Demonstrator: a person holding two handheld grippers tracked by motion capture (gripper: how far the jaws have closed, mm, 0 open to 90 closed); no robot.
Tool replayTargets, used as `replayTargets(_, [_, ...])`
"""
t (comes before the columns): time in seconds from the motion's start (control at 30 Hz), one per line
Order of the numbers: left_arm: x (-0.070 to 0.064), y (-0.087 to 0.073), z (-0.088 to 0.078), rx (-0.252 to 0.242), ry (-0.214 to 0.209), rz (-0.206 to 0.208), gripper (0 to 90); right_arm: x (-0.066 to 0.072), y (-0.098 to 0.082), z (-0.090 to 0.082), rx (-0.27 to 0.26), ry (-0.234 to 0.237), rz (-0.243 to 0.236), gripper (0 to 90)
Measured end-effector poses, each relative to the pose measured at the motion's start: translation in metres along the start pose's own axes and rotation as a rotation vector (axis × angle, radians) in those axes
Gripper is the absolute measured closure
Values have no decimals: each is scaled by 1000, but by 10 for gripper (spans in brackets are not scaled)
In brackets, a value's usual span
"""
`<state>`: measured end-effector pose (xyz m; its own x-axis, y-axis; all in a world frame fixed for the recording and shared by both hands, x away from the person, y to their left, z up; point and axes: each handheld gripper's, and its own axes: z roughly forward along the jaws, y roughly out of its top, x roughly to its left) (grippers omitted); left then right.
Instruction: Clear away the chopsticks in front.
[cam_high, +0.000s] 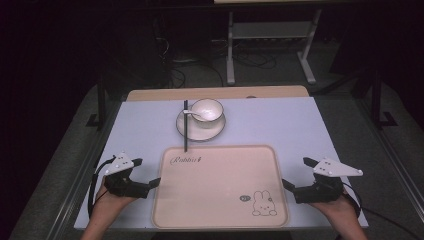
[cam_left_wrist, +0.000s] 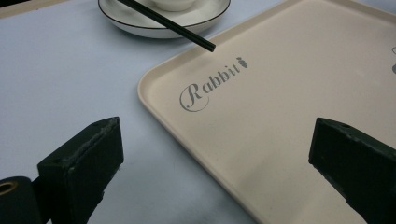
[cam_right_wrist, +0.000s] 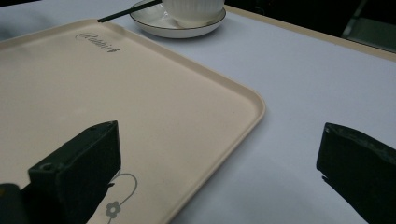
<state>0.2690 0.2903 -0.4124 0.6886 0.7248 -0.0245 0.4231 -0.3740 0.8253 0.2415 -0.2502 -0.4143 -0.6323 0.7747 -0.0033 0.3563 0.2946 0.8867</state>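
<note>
From my remote station: the left gripper (cam_high: 148, 173) and right gripper (cam_high: 295, 173) are matte black blocks, each capped by a pale grey three-cornered plate dotted with small dark screw heads. A thin black cable loops away from the outer side of each. In the gripper views I see chunky, squared-off black jaws with scuffed edges, small screw holes, and a brass-coloured ring beside the left one. Forearms are bare, no sleeves.
</note>
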Motion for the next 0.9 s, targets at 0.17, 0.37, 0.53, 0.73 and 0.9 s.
replayTargets(0.17, [1,6,4,3,-6,-5,23,-3,-1,2,1,1,12,0])
replayTargets(0.37, [3,19,11,14,0,3,23,-6,-1,6,13,8,14,0])
replayTargets(0.53, [7,28,18,25,13,10,24,-6,0,8,13,15,13,0])
replayTargets(0.73, [13,42,27,31,27,16,41,-2,3,7,6,7,1,0])
replayTargets(0.9, [18,54,32,23,34,23,46,1,6,8,1,8,-3,0])
